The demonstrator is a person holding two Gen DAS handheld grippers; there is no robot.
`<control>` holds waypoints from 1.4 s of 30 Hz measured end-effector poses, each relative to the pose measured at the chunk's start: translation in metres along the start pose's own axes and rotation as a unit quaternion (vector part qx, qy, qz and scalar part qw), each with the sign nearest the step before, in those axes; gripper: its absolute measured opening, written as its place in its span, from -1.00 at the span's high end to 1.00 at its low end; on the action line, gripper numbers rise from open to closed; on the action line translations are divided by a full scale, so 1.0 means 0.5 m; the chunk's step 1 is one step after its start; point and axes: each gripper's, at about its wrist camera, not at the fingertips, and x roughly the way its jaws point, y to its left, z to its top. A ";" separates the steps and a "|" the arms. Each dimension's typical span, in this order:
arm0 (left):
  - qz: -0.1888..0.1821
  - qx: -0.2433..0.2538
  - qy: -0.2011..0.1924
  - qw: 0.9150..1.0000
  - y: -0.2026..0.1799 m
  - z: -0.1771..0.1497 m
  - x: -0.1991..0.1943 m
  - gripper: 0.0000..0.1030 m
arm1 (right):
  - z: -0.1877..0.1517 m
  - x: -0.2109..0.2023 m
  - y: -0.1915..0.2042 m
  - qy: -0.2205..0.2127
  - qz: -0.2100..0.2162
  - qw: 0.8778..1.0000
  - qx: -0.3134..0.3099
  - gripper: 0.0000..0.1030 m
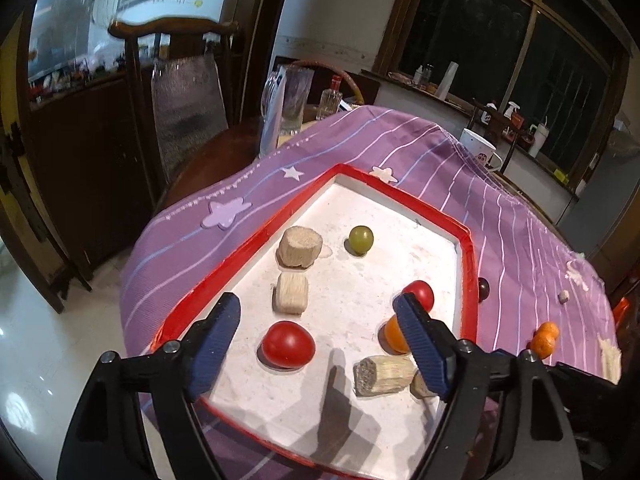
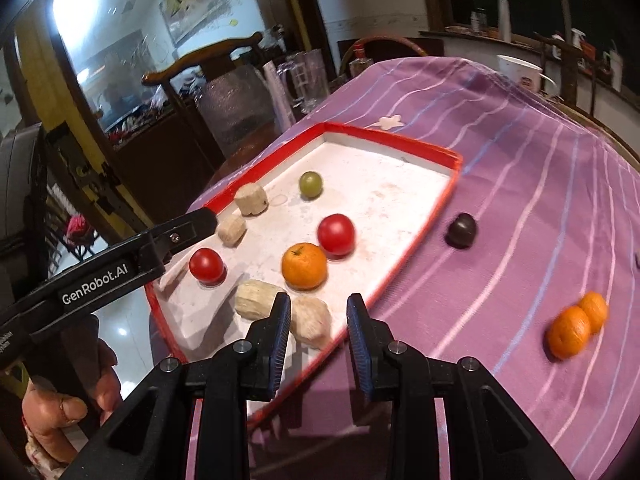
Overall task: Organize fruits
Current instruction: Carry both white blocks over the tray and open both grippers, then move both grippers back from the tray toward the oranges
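A red-rimmed white tray [image 1: 466,256] [image 2: 440,200] lies on a purple cloth. In it are two red tomatoes [image 1: 287,344] [image 2: 336,234], a green grape [image 1: 361,239] [image 2: 311,183], an orange [image 2: 304,266] and several tan cut pieces [image 1: 299,246]. A dark plum [image 2: 462,230] [image 1: 483,289] and two oranges [image 2: 576,326] [image 1: 545,339] lie on the cloth right of the tray. My left gripper [image 1: 316,320] is open and empty above the tray's near part. My right gripper [image 2: 318,320] is open and empty over the tray's near right rim.
A glass pitcher [image 1: 294,98], a bottle [image 1: 330,102] and a white mug [image 1: 480,152] stand at the far side of the table. A wooden chair [image 1: 176,92] stands behind. The table edge drops to the floor on the left.
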 end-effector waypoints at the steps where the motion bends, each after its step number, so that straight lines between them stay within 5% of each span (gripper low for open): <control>1: 0.005 0.008 -0.004 1.000 -0.010 -0.001 -0.006 -0.56 | -0.005 -0.011 -0.011 -0.003 0.000 1.000 0.010 0.37; 24: 0.018 0.145 -0.057 0.988 -0.217 -0.054 -0.135 -0.67 | -0.093 -0.177 -0.141 -0.060 -0.009 0.992 0.108 0.28; 42: 0.017 0.204 -0.040 0.978 -0.309 -0.094 -0.135 -0.67 | -0.144 -0.229 -0.222 -0.076 -0.007 0.984 0.158 0.21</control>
